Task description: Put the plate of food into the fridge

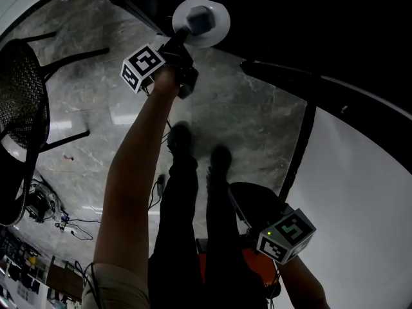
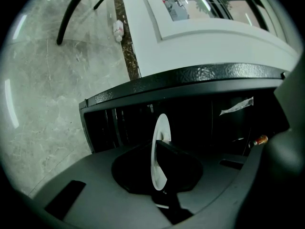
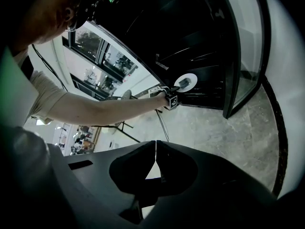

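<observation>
Plate [image 1: 219, 26]: one, white, grasped edge-on by left gripper [image 2: 157, 149] at fridge [image 2: 200, 74] opening. Right gripper [image 3: 155, 149]: one, clenched, empty, well back from fridge.

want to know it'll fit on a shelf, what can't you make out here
- Food: only a dark lump in the head view, too dim to name; too small in the right gripper view; hidden by the edge-on plate in the left gripper view.
- Fridge shelves: inside nearly black in every view.
</observation>
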Motion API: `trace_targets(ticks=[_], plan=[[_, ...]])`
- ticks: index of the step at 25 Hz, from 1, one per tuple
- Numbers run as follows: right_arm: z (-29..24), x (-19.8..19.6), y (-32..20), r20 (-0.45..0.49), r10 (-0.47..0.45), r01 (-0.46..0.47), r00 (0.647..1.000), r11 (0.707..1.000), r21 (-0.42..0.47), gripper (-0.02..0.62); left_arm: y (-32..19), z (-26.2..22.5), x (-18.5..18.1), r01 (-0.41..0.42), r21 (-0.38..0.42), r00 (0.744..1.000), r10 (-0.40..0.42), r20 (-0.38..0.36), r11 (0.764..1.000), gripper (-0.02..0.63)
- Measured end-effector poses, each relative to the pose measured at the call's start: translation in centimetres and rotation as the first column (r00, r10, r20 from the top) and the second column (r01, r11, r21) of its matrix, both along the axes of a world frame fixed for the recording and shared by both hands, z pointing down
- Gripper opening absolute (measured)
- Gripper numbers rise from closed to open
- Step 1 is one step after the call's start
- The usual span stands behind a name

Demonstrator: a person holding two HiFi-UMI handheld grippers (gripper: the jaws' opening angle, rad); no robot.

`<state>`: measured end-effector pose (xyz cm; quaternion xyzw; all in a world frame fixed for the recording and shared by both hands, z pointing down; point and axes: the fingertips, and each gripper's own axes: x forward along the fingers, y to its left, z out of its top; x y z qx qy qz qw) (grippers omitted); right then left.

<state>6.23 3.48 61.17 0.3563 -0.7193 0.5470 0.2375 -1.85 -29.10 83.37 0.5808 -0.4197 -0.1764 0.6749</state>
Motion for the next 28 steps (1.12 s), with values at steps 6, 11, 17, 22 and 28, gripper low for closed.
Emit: trace_targets(ticks=[6,11,17,22,28], plan=[[0.2,-0.1,0.2,0.005,-0.005,0.005,1.0,1.0,-0.006,0.023,-0.6,0.1,0.1,0.004,0.003,1.0,-0.004,-0.004,1.0,0.015],[0.5,0.5,0.3,0.005,0.002,-0.002,1.0,1.0,-0.008,0.023,-1.1,0.0,0.2,-0.002,0.015,1.0,0.002,0.011,1.0,0.015],[0.4,0.5,0.3,0.002,-0.004,0.004,1.0,1.0,-0.009,0.023,-1.3,-0.2,0.2,-0.02,0.029,0.997,0.018,0.072,0.999,0.11],[0.6,0.4,0.5,0.003,-0.008,0.008,1.0,1.0,-0.016,0.023,-1.0,-0.3,-0.2,-0.024,0.032,0.997,0.022,0.068,0.999,0.195],[0.5,-0.3,0.8,0.011,-0.023,0.024,1.0,1.0,-0.02,0.023,0.2,-0.1,-0.5,-0.058,0.022,0.997,0.057,0.058,0.998,0.195]])
